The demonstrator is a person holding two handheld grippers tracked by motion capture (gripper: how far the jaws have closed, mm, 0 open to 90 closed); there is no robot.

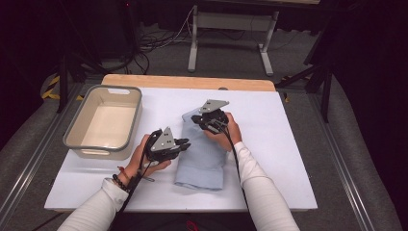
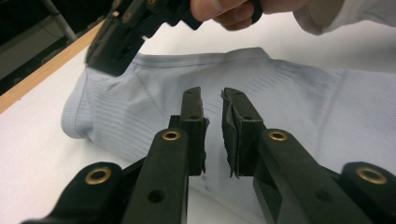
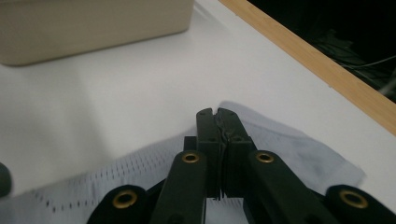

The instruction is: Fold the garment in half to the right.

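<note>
A folded light blue garment (image 1: 202, 161) lies on the white table (image 1: 274, 130), long side running away from me. My left gripper (image 1: 185, 143) hovers at the garment's left edge and points across it. In the left gripper view its jaws (image 2: 212, 95) stand a narrow gap apart with nothing between them, above the ribbed cloth (image 2: 299, 93). My right gripper (image 1: 195, 119) is over the garment's far left corner. In the right gripper view it (image 3: 217, 112) is shut, pads together, just above the cloth's corner (image 3: 303, 149). The right gripper's black body (image 2: 109, 46) also appears in the left gripper view.
A grey-rimmed beige bin (image 1: 136, 115) stands on the table's left side, its wall (image 3: 93, 23) close beyond the right gripper. A wooden strip (image 1: 187, 82) edges the table's far side. A metal table frame (image 1: 231, 21) and cables sit on the floor behind.
</note>
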